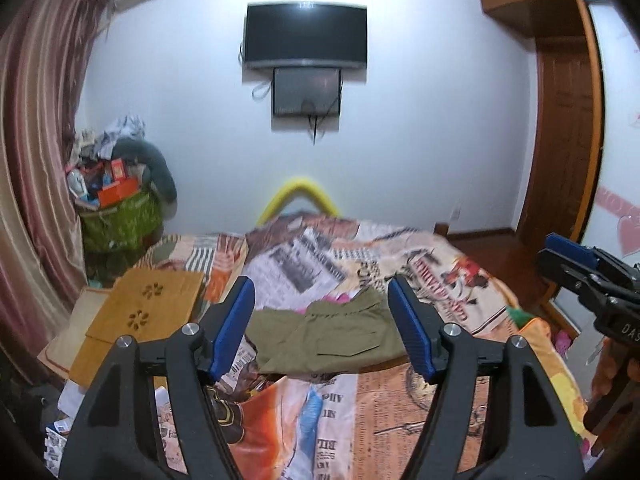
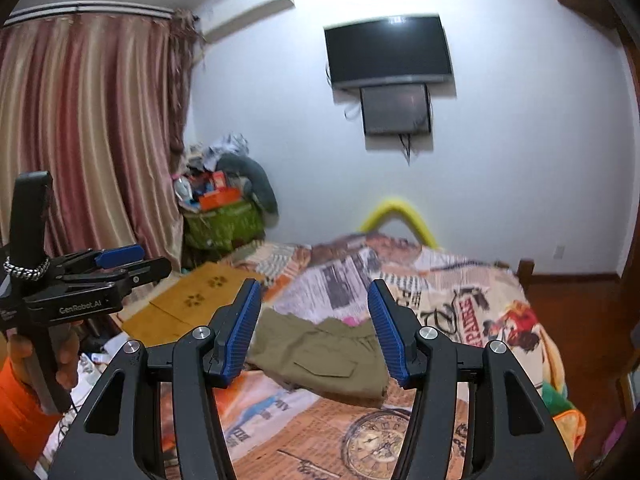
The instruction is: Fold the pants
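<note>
Hand-held gripper [image 1: 322, 322] open, empty

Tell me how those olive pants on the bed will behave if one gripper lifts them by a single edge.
The olive pants are probably floppy: the cloth lies flat with soft wrinkles on the bedspread, so the fold would likely fall open. They look light, being thin fabric. Slipping seems unlikely against the ribbed pads. Both the left gripper and right gripper are open and empty.

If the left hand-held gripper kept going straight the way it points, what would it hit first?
Probably the folded olive pants on the bed; they lie between its open fingers in the view, though depth is unclear.
</note>
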`<state>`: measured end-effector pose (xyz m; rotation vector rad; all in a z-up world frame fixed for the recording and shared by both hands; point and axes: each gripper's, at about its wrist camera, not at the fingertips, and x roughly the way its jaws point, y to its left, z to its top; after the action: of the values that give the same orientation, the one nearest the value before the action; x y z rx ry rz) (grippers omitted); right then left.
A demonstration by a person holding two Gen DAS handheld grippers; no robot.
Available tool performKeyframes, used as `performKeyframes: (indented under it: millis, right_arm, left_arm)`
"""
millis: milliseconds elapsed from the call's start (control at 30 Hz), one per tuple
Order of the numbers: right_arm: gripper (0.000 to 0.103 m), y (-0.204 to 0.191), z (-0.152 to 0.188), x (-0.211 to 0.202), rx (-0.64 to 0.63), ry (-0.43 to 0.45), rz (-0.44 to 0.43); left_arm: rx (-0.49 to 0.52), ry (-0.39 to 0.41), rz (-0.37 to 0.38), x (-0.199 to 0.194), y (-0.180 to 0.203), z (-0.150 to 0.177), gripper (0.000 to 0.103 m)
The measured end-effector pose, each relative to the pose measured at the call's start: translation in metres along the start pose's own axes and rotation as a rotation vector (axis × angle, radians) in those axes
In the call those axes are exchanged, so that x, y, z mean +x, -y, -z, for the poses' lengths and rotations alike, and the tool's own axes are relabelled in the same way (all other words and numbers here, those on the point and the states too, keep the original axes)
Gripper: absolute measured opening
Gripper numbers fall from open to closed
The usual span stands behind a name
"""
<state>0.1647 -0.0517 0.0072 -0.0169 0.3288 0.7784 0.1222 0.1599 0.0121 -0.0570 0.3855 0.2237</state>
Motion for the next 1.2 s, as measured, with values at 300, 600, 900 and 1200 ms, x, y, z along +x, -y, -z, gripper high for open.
performKeyframes:
  millis: [300,600,900,1200]
  right_arm:
    - [0.051,-0.035,0.004,-0.064,-0.05,0.162,0.008]
    - [0.054,-0.051,0.016,-0.08,-0.053,0.192,0.014]
    - [0.089,-0.051,0.02,-0.083,-0.039,0.187,0.057]
    - [0.103,-0.052,0.03,-0.086,-0.037,0.185,0.078]
  left_arm:
    - [0.025,0.168,-0.031,-0.083,0.019,0.019,0.069]
    - [0.001,0.254,-0.021,-0.123,0.026,0.038,0.091]
    - [-0.032,0.253,-0.017,-0.128,0.023,0.048,0.103]
    - [-0.047,0.229,-0.035,-0.123,0.02,0.053,0.103]
